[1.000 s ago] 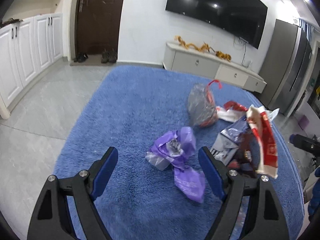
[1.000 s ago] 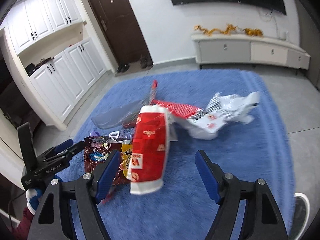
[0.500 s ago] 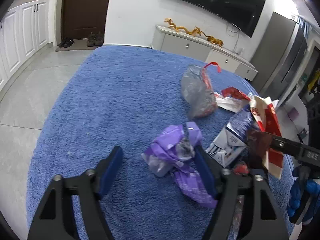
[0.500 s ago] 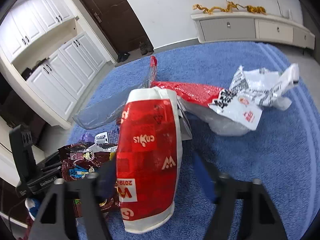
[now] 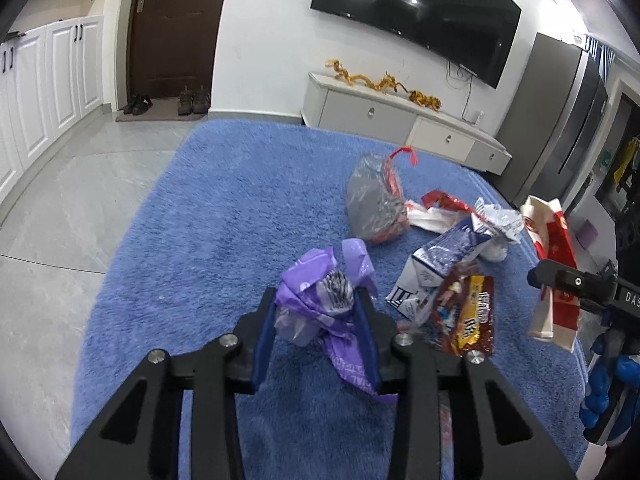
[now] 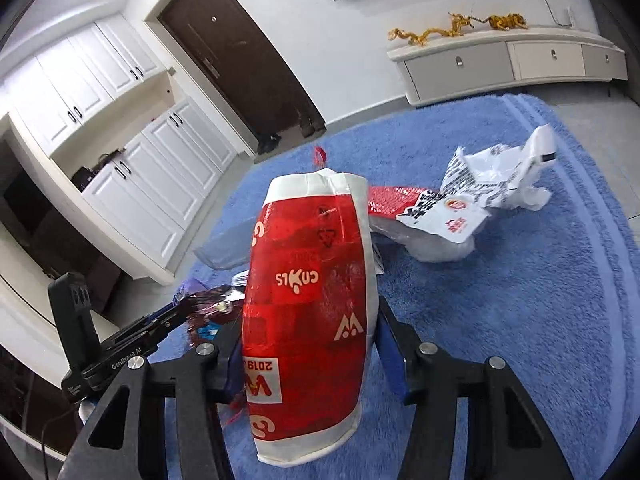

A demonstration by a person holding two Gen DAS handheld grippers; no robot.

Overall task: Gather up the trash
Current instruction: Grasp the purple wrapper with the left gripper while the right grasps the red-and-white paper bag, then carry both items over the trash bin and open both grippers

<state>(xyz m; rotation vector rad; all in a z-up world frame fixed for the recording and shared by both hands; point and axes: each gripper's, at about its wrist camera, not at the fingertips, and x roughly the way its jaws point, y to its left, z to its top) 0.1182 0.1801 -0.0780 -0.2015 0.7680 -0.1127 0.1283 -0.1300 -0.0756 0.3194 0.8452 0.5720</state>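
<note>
My left gripper point(image 5: 316, 312) is shut on a crumpled purple plastic bag point(image 5: 328, 300) on the blue rug point(image 5: 224, 216). My right gripper point(image 6: 310, 336) is shut on a red and white paper bag point(image 6: 308, 304) and holds it upright above the rug; the bag and the right gripper also show at the right of the left wrist view point(image 5: 554, 272). Other trash lies on the rug: a grey plastic bag point(image 5: 374, 204), a blue and white carton point(image 5: 436, 268), a brown candy wrapper point(image 5: 468, 312) and a white printed wrapper point(image 6: 476, 208).
The rug point(image 6: 540, 300) covers the floor; grey tiles point(image 5: 52, 208) lie to its left. A low white TV cabinet point(image 5: 400, 124) stands at the far wall under a TV point(image 5: 412, 12). White cupboards point(image 6: 132, 184) and a brown door point(image 5: 172, 28) are at the left.
My left gripper closed on the purple bag. My right gripper closed on the red and white bag and lifted it upright. The brown candy wrapper came into view beside the carton.
</note>
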